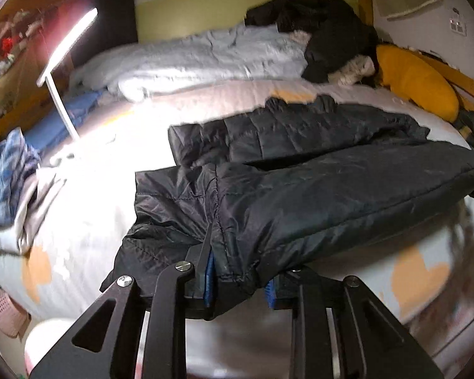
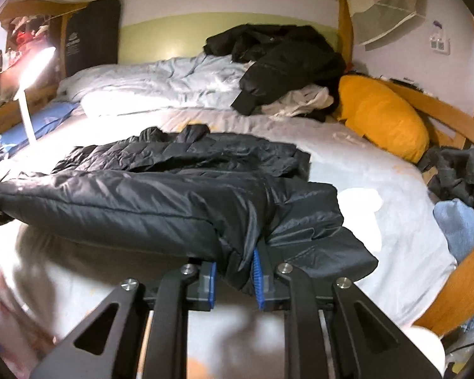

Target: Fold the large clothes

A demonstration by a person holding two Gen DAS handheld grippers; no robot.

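Both claws, left claw [image 1: 240, 284] and right claw [image 2: 235, 284], pinch the black puffer jacket [image 1: 300, 195] hem at lower centre above the bed [image 2: 347, 170]; slippery shell fabric may slide free.

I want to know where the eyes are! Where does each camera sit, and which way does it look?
Left wrist view: on the left gripper, looking along its fingers across the bed; they pinch the black jacket.
Right wrist view: on the right gripper, facing likewise, pinching the jacket's other end.
Shared: jacket, yellow pillow, lamp, light blue duvet.
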